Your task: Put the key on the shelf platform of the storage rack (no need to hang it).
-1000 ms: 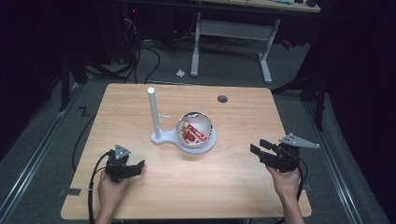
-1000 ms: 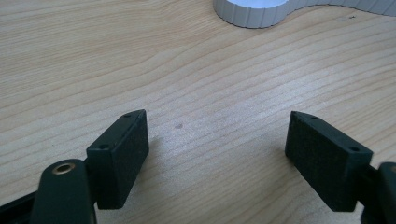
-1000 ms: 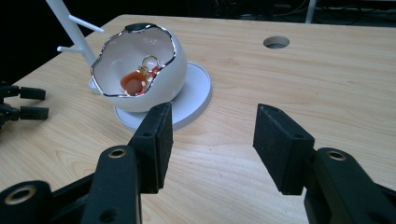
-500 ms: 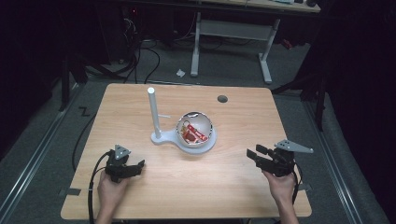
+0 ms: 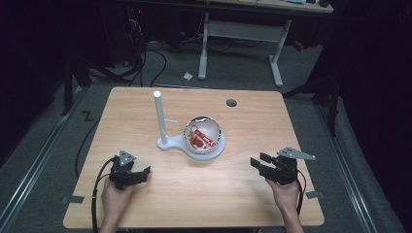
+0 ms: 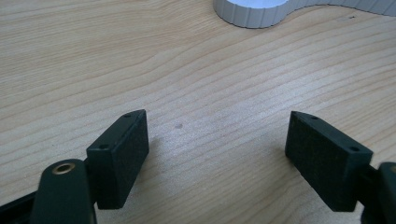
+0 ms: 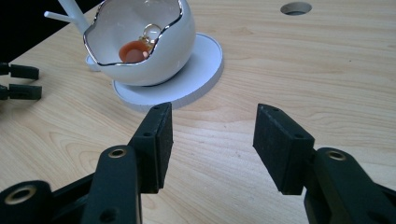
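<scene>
Desk (image 5: 145, 111): light wood top, rounded corners, standing on a dark floor. A round cable hole (image 5: 231, 103) sits near its far edge, right of centre.

White stand (image 5: 167, 144): flat base near the middle of the desk, slightly toward the far edge. An upright white post (image 5: 159, 114) rises from the left end of the base, with a thin peg sticking out sideways partway up. The right end of the base widens into a round disc.

Bowl (image 5: 204, 133): white, egg-shell shaped with a jagged metallic rim, resting on the disc of the stand. It tilts toward the near right corner of the desk. Inside lie red items (image 5: 200, 141) and a small ring; what they are cannot be told.

Right gripper (image 5: 260, 162): near the near right corner of the desk, held by a hand (image 5: 284, 191), pointing left toward the bowl. Jaws released, a wide gap between them, nothing held. In the right gripper view the bowl and disc lie just beyond the jaw tips.

Left gripper (image 5: 143, 171): near the near left corner, held by a hand (image 5: 114, 196), pointing right. Jaws released and spread wide over bare wood, nothing between them. The edge of the stand's base shows at the top of the left gripper view.
</scene>
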`<state>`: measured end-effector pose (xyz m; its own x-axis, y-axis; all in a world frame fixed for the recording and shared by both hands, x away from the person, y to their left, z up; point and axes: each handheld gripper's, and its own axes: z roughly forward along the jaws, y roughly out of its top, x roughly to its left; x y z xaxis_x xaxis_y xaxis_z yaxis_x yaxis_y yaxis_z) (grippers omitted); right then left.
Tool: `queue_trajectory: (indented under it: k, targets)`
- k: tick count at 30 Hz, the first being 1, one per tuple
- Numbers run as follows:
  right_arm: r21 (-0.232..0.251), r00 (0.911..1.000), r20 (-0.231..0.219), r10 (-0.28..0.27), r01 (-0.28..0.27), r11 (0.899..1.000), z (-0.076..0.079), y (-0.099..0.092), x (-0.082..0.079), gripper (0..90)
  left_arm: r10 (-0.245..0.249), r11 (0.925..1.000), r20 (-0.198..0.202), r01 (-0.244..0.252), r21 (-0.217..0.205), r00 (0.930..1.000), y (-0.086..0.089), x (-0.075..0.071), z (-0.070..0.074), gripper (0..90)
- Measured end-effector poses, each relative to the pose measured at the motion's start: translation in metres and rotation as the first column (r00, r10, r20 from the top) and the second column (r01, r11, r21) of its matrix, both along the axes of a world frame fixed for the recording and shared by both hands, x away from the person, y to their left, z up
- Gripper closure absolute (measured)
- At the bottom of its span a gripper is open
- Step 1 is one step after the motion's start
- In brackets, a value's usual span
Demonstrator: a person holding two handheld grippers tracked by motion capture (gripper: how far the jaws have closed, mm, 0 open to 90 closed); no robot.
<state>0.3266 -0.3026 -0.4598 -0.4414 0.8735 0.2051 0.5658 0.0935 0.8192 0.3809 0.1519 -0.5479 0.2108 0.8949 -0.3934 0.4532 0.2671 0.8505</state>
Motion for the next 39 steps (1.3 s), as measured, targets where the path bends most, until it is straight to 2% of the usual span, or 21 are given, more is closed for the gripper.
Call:
queue_trajectory:
  k: [15, 39]
  targets:
    - [-0.034, 0.9997, -0.022, 0.004, -0.005, 0.999, -0.019, 0.011, 0.006, 47.3, 0.0, 1.0, -0.001, 0.0, 0.001, 1.0, 0.0, 0.0, 0.0, 21.8]
    - [-0.082, 0.9955, -0.094, -0.009, 0.001, 0.997, -0.053, 0.022, 0.015, 46.7, 0.0, 1.0, -0.001, 0.0, 0.001, 1.0, 0.0, 0.0, 0.0, 21.8]
